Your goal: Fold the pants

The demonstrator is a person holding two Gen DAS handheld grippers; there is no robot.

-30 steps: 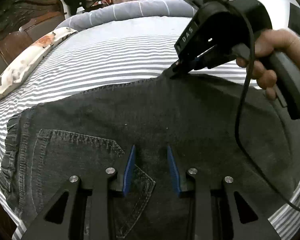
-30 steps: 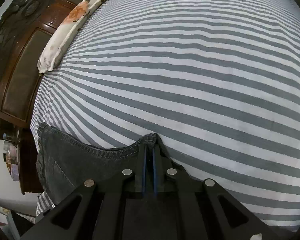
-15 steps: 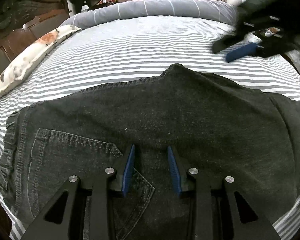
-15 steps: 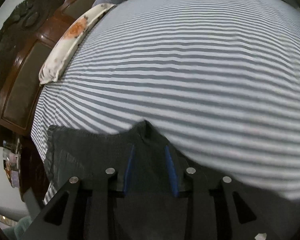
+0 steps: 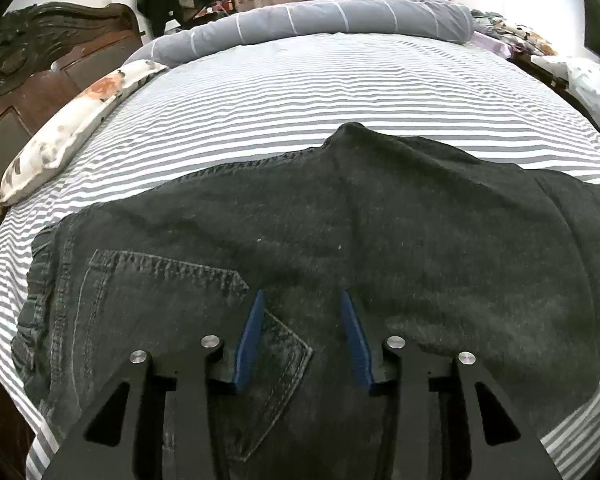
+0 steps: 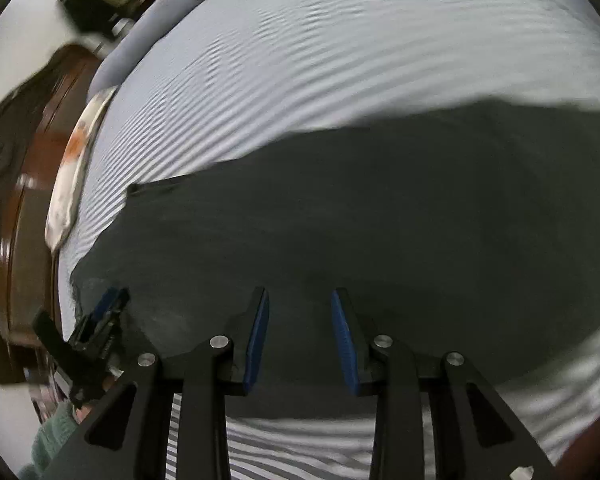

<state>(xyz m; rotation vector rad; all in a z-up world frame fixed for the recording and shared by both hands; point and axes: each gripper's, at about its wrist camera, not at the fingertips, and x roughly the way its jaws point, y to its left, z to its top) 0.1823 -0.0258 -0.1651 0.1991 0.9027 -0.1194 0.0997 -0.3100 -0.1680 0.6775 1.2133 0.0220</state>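
Directly beneath both spread grippers (image 5: 301, 304) (image 6: 300, 300) lie dark pants (image 5: 380, 232).

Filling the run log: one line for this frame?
dark grey denim pants: flat on striped bed sheet | left gripper: open | right gripper: open, blurred

A striped bed (image 5: 300, 92) fills the view. Along its far edge lies a grey bolster (image 5: 320, 20); a floral pillow (image 5: 72, 128) rests against the wooden headboard (image 5: 28, 76) at its left.
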